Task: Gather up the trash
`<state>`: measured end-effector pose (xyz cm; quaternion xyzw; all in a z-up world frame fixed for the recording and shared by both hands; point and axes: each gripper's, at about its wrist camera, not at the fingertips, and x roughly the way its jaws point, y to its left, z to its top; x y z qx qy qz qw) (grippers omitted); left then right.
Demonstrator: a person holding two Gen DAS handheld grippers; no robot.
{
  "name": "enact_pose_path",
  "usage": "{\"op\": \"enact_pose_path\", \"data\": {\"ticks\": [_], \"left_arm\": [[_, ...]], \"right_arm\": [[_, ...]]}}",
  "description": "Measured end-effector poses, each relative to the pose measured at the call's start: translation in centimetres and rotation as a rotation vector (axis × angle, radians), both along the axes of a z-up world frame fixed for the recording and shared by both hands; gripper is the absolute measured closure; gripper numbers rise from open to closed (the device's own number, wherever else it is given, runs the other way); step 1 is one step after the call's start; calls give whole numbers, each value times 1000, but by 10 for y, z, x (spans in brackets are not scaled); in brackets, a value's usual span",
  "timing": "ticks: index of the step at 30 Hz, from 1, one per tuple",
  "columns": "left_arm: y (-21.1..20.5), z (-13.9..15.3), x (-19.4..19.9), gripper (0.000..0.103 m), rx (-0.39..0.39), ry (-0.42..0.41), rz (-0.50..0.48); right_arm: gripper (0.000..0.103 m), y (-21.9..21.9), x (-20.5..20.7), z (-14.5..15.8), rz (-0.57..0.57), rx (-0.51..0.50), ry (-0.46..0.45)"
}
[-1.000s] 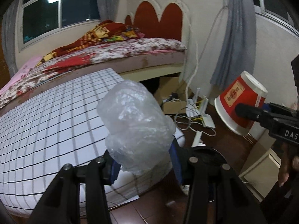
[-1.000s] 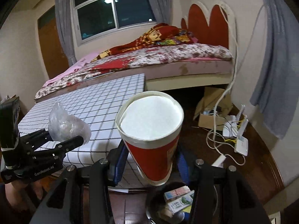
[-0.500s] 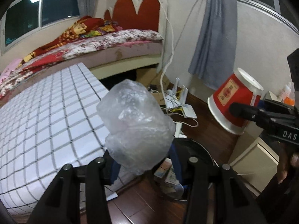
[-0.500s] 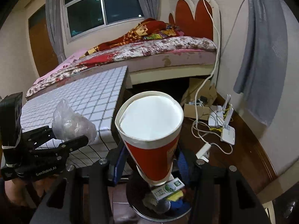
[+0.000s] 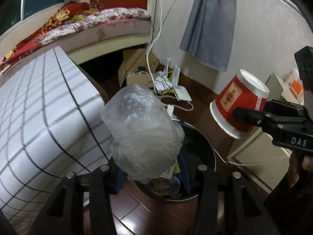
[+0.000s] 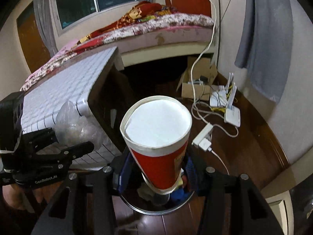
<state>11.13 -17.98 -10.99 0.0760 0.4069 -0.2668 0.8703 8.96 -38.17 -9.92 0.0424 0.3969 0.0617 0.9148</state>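
A crumpled clear plastic bag (image 5: 142,131) sits between the blue pads of my left gripper (image 5: 151,174), which is shut on it. My right gripper (image 6: 156,174) is shut on a red paper cup (image 6: 156,133) with a white rim, its wide end pointing away from the camera. Both hang over a round black trash bin (image 5: 205,143) on the floor, with cartons and wrappers inside. From the left wrist view the cup (image 5: 238,105) and right gripper (image 5: 260,111) are at the right. The right wrist view has the bag (image 6: 76,125) and left gripper (image 6: 68,141) at the left, above the bin (image 6: 156,212).
A table with a white checked cloth (image 5: 39,117) stands just left of the bin. Behind are a bed (image 6: 156,25), a cardboard box (image 6: 197,86), routers with cables (image 6: 230,107) and a power strip (image 6: 203,139) on the wooden floor. A white cabinet (image 5: 254,152) is at the right.
Both grippers have sunk and moved forward past the table's corner, still holding the bag and the cup. The trash bin has come into full view beneath them.
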Motion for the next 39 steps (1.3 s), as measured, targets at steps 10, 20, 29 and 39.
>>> {"op": "enact_pose_path", "data": {"ticks": [10,20,29,39], "left_arm": [[-20,-37,10,55,32,105,-53],[-30,-61,31,53,14,191,-60],[-2,-81,30,1,59,192,104],[11,-72,20,1,77,131,156]], "right_arm": [[49,-11,20,-53,37,6,128],[48,-9,37,-87,84,7,224],[2,-29,45,-102,-6,-22,246],[1,-17,38,-104,-37,-49,248]]}}
